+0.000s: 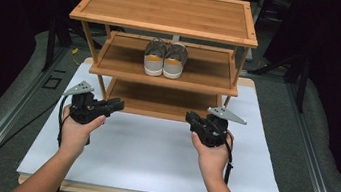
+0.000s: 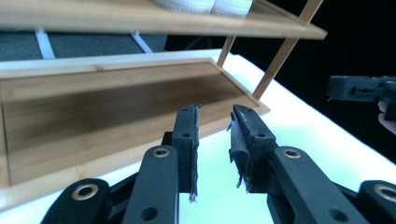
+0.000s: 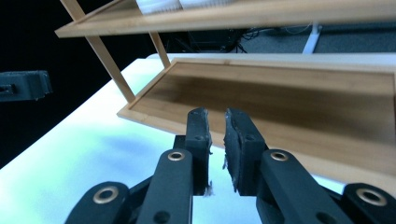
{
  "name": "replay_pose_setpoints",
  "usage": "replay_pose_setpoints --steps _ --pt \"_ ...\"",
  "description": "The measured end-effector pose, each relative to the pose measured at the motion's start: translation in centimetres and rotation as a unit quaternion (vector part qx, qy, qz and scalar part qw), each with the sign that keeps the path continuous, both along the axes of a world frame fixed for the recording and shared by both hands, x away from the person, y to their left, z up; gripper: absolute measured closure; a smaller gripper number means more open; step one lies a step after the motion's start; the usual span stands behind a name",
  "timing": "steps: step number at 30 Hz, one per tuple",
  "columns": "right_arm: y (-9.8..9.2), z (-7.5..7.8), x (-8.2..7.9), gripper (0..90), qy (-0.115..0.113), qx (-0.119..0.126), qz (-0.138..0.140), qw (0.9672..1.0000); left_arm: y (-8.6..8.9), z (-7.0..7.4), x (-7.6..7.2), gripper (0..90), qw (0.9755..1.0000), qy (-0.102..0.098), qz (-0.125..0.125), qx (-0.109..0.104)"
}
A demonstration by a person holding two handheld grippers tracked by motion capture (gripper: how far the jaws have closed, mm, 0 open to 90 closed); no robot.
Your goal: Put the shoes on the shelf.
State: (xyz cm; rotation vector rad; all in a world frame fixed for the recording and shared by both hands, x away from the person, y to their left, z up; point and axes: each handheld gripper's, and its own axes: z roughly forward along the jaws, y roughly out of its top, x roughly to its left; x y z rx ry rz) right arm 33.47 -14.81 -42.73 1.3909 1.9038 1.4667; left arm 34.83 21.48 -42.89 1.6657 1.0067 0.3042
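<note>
Table: white-topped rectangular table with a pale wood edge (image 1: 149, 158), standing on grey carpet; the rack stands at its far half, both grippers are held over its near half.
Rack: three-tier bamboo shoe rack with slim slanted legs (image 1: 168, 10); top shelf bare, middle shelf carries the shoes, bottom shelf (image 2: 93, 112) bare and resting low over the white surface.
Shoes: pair of grey low shoes with tan heel patches and white soles (image 1: 165, 58), side by side and touching, heels toward the person, centred on the middle shelf; their white soles show at the top edge of both gripper views.
Left hand: bare hand and forearm (image 1: 75, 130) entering from the bottom, wrapped round the left gripper's body.
Right hand: bare hand and forearm (image 1: 211, 152), likewise wrapped round the right gripper's body.
Left gripper: black two-jaw gripper with grey three-cornered plate on top (image 2: 214, 140), near the rack's front left leg, pointing right toward the bottom shelf; jaws parted by a clear gap, nothing between them, frayed pad lining.
Right gripper: matching black gripper with grey plate (image 3: 217, 140), near the rack's front right leg, pointing left; jaws a narrow gap apart, holding nothing, aimed at the bottom shelf's front edge.
</note>
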Motion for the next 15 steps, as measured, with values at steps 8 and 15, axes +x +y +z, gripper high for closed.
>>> replay_pose_setpoints --steps 8,15 --pt "-1.1 -2.8 -1.4 77.8 0.013 0.011 -0.011 0.9998 0.2 -3.1 -1.2 67.3 0.9999 0.003 -0.004 0.014" --pt "-1.4 -5.3 -2.6 74.3 -0.008 -0.014 -0.017 0.9997 0.3 -5.5 -1.6 63.0 0.9992 0.013 -0.002 0.037"
